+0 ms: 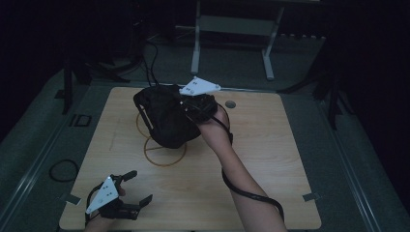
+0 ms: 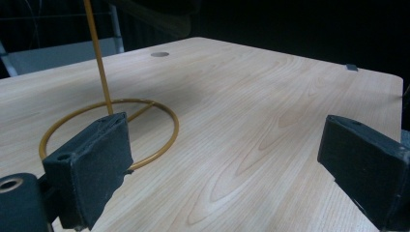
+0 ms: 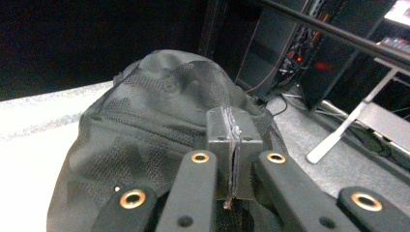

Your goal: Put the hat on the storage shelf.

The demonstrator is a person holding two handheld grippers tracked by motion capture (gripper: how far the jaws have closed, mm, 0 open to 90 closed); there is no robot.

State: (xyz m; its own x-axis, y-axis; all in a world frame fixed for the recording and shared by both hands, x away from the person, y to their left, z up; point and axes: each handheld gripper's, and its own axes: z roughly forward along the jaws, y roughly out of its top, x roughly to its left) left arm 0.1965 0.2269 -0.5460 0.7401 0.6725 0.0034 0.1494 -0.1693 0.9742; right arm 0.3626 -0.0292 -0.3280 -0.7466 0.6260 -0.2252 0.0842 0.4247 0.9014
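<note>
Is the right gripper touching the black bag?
Touching. In the right gripper view the right gripper has its jaws closed tight on a thin bit of the black bag.

Black mesh bag (image 1: 167,116), gold wire stand (image 2: 111,104), pale wood-grain table (image 1: 270,145)

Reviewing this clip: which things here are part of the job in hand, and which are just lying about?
In play:
- black mesh cap, pinched by the right gripper
- thin gold wire stand with ring base, under the cap
- left gripper, open, low over the wooden table

Just lying about:
- grey tape tabs
- black cable loop on the floor
</note>
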